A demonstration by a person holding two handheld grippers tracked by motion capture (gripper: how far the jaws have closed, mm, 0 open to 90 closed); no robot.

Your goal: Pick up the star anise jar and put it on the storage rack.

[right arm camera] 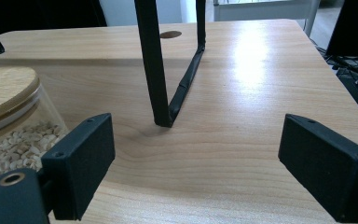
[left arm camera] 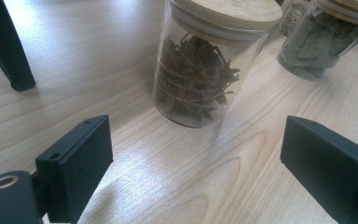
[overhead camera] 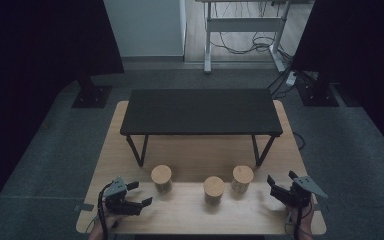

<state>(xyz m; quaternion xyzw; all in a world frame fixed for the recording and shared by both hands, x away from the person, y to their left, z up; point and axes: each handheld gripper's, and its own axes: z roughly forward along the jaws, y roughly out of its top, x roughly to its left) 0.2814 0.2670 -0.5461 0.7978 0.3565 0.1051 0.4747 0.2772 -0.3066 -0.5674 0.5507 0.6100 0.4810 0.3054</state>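
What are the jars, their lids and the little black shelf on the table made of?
The jars look like clear glass: the dried spices show through and the wall glints. The lids seem pale wood, perhaps bamboo, with visible grain and a matt finish. The shelf has a flat matt black top, and its thin black legs look like painted metal, though that is uncertain.

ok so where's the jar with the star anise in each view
High view: the star anise jar is leftmost of three jars, just right of the left gripper.
Left gripper view: the jar stands top centre, beyond the open jaws.
Right gripper view: not in it; the jar at the left edge holds pale bits.
Shared landmark: the black stand, whose legs appear in both gripper views.
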